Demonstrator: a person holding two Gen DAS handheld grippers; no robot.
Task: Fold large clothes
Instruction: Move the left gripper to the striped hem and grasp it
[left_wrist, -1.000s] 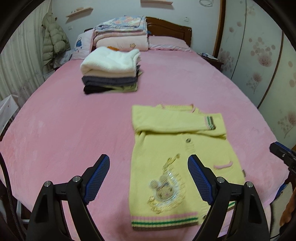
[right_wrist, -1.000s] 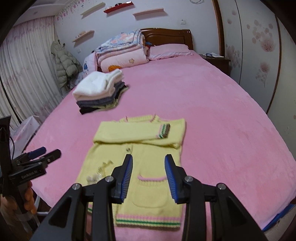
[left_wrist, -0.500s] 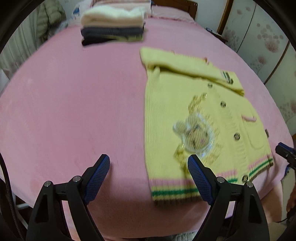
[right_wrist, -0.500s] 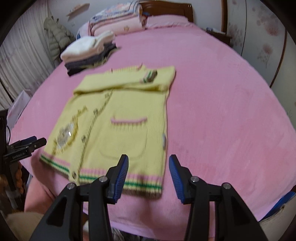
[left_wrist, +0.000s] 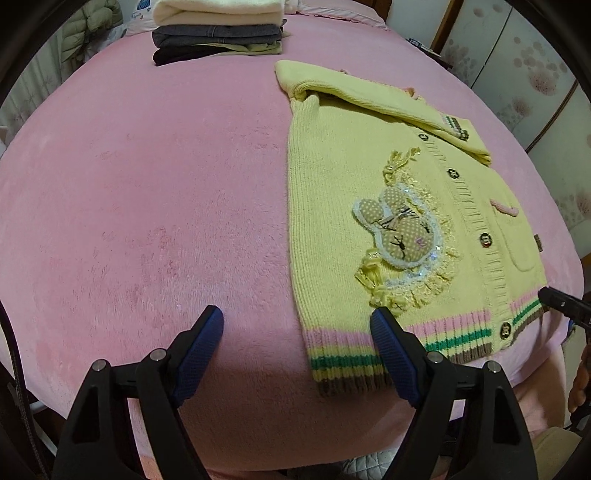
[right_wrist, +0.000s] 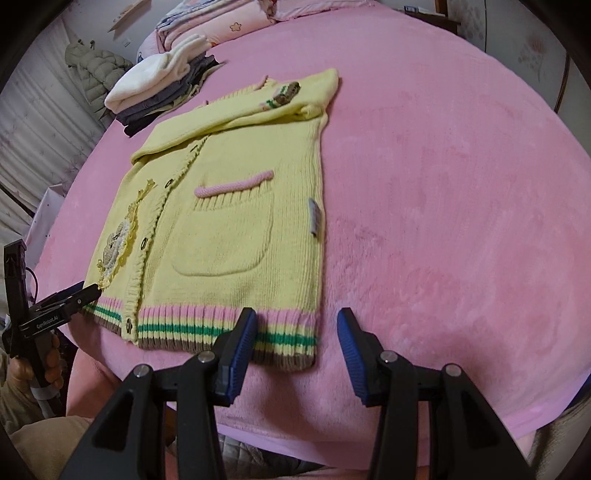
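A yellow knit cardigan (left_wrist: 332, 184) (right_wrist: 229, 229) with a rabbit patch lies flat on the pink bed, its sleeves folded across the top and its striped hem toward me. My left gripper (left_wrist: 295, 317) hovers at the hem's left corner. Its jaws stand wide and are closing slightly, with the right pad over the hem and nothing pressed. My right gripper (right_wrist: 295, 319) is open over the hem's right corner, which lies between its pads unpinched. The left gripper's fingers (right_wrist: 79, 295) also show at the hem's far side in the right wrist view.
The pink bedspread (left_wrist: 147, 184) (right_wrist: 443, 184) runs bare on both sides of the cardigan. A stack of folded clothes (left_wrist: 218, 33) (right_wrist: 159, 85) sits farther back. Folded bedding (right_wrist: 221, 18) lies by the headboard, a puffer jacket (right_wrist: 96, 70) hangs at left, and the bed's near edge is just under the grippers.
Both grippers came down and tipped toward the cardigan's hem at the bed's near edge. The right jaws spread a little wider. The cardigan has not moved.
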